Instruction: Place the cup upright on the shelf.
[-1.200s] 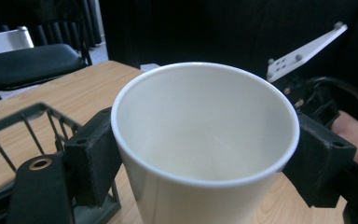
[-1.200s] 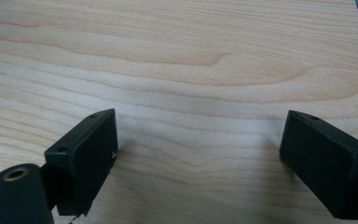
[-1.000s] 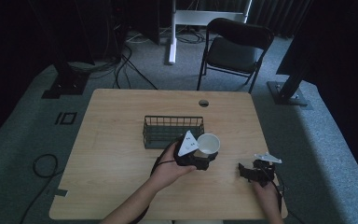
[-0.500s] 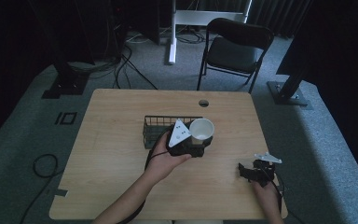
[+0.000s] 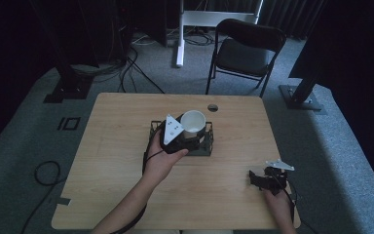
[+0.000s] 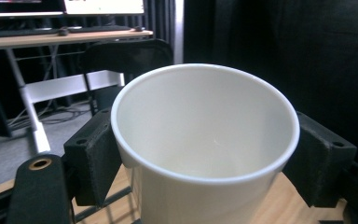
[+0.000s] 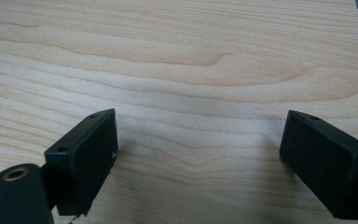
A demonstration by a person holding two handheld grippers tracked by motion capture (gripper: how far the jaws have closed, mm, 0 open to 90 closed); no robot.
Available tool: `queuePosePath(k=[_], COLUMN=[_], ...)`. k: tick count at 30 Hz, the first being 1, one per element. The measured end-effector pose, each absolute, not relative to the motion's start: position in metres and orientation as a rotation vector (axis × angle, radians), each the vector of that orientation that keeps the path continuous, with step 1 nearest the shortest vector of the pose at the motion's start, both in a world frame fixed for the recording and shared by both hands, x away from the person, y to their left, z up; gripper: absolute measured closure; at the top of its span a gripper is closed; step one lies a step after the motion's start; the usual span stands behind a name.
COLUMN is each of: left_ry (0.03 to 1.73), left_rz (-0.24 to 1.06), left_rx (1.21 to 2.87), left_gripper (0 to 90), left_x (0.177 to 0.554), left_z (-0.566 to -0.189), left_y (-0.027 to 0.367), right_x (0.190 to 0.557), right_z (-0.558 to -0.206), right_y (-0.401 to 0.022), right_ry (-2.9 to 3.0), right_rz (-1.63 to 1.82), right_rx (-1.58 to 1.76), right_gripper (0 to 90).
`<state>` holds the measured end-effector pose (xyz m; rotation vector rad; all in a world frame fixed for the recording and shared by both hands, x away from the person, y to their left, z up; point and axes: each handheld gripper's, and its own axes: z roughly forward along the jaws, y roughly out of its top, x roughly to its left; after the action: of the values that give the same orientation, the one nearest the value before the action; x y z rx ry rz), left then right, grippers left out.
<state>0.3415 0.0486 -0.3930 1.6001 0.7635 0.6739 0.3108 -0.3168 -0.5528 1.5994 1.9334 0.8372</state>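
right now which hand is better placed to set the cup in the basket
Left. Its tongs grip the white cup directly above the wire basket; the right tongs sit open and empty at the table's near edge.

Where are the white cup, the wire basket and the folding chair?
white cup [image 5: 193, 122], high view, its inner wall.
wire basket [image 5: 204, 146], high view, its near right rim.
folding chair [image 5: 241, 57], high view, its seat.

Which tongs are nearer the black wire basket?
Left. The left tongs hold the white paper cup over the black wire basket; the right tongs rest near the table's right front.
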Motion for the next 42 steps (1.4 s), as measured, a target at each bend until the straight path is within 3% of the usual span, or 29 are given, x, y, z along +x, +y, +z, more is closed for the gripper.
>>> queuePosePath(k=[16, 31, 42], left_ry=[0.933, 1.112, 1.124], left_rz=[0.844, 0.843, 0.838], left_rx=[1.518, 1.458, 1.508], left_gripper=[21.1, 21.1, 21.1], left_x=[0.361, 0.385, 0.391], left_z=[-0.409, -0.452, -0.467], left_y=[0.085, 0.089, 0.077], right_x=[0.311, 0.311, 0.311], right_z=[-0.553, -0.553, -0.553], right_y=[-0.317, -0.317, -0.317], right_ry=[1.933, 1.934, 1.933], right_rz=[0.838, 0.837, 0.838], right_rx=[1.597, 1.597, 1.6], right_gripper=[10.8, 10.8, 10.8])
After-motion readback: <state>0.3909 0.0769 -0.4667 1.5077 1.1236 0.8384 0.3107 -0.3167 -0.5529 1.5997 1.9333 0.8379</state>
